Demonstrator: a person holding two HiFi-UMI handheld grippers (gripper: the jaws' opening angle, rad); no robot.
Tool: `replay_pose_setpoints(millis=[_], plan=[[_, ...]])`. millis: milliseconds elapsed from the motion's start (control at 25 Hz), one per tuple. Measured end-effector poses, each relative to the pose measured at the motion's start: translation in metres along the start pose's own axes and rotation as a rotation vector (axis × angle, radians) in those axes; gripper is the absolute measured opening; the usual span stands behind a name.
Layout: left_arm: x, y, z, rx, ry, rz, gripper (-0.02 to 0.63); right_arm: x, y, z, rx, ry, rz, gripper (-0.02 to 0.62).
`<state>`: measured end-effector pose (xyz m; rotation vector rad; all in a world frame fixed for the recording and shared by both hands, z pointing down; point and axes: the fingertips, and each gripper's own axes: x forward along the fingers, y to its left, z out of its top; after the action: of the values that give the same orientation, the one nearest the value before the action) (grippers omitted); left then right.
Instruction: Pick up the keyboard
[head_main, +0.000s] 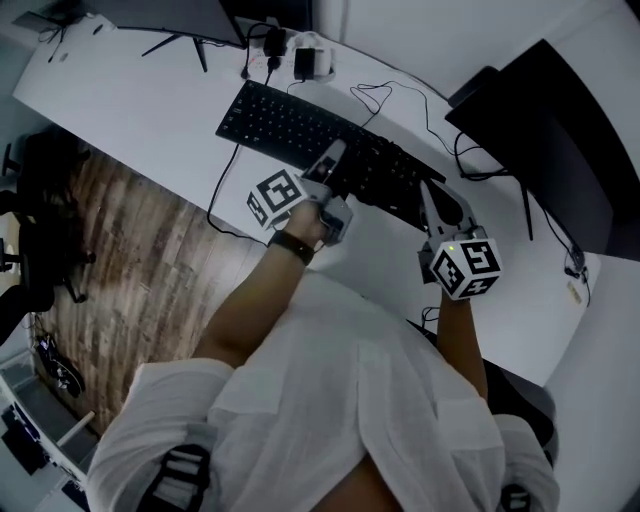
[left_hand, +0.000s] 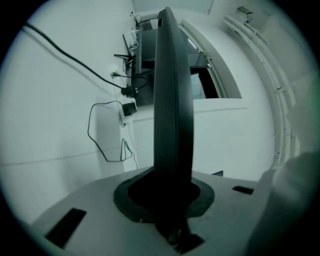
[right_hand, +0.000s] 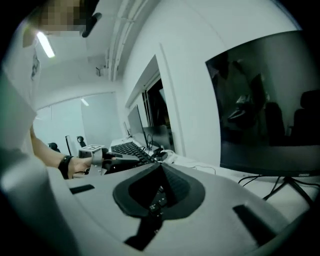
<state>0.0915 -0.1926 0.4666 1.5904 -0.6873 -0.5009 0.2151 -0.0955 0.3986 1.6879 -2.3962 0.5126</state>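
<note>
Shirt: a white shirt (head_main: 330, 400) is filling the bottom of the head view, with both forearms reaching out from it toward the desk.
Wrist: a dark watch (head_main: 290, 246) is sitting on the left wrist, just behind the marker cube.
Left gripper: the left gripper (head_main: 333, 156) is reaching over the near long edge of the keyboard, around its middle. Its fingers are clamping the board, which its own view is showing edge-on, running away between the pads.
Right gripper: the right gripper (head_main: 426, 192) is meeting the board's right end. Its fingers are pinching together on that end, with keys showing between the pads in its own view.
Keyboard: the black keyboard (head_main: 290, 125) is stretching slantwise over the desk, from upper left to lower right, held at two points. Whether it is hanging clear of the desk or touching it, no view is making plain.
Desk: the white desk (head_main: 140, 100) is running diagonally past a wooden floor (head_main: 130, 230).
Cable: a thin black cable (head_main: 400, 100) is looping on the desk just beyond the board.
Plugs: dark adapters (head_main: 295, 58) are sitting near the board's far left corner.
Monitor: a dark monitor (head_main: 560, 160) is standing at the right, beyond the right gripper.
</note>
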Motion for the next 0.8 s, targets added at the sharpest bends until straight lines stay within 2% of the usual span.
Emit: replay_pose_setpoints(millis=[200,400,480,640,720,800], plan=[[-0.012,-0.035,0.025,-0.007,-0.098,-0.016,0.061,-0.034,-0.011,0.037,0.063,-0.162,-0.077,0.003],[-0.022,-0.065,0.038,-0.022,-0.154,-0.049,0.06,-0.059,-0.02,0.059,0.086,-0.261,-0.119,0.003],[-0.024,-0.077,0.04,-0.008,-0.155,-0.061,0.06,-0.068,-0.02,0.068,0.108,-0.305,-0.109,0.003],[-0.026,-0.093,0.032,0.006,-0.156,-0.075,0.06,-0.092,-0.023,0.084,0.192,-0.45,-0.039,0.003],[-0.027,-0.095,0.03,-0.003,-0.158,-0.071,0.061,-0.096,-0.018,0.085,0.168,-0.479,-0.015,0.003],[-0.029,-0.094,0.029,-0.014,-0.16,-0.063,0.061,-0.091,-0.006,0.079,0.113,-0.451,-0.002,0.004]])
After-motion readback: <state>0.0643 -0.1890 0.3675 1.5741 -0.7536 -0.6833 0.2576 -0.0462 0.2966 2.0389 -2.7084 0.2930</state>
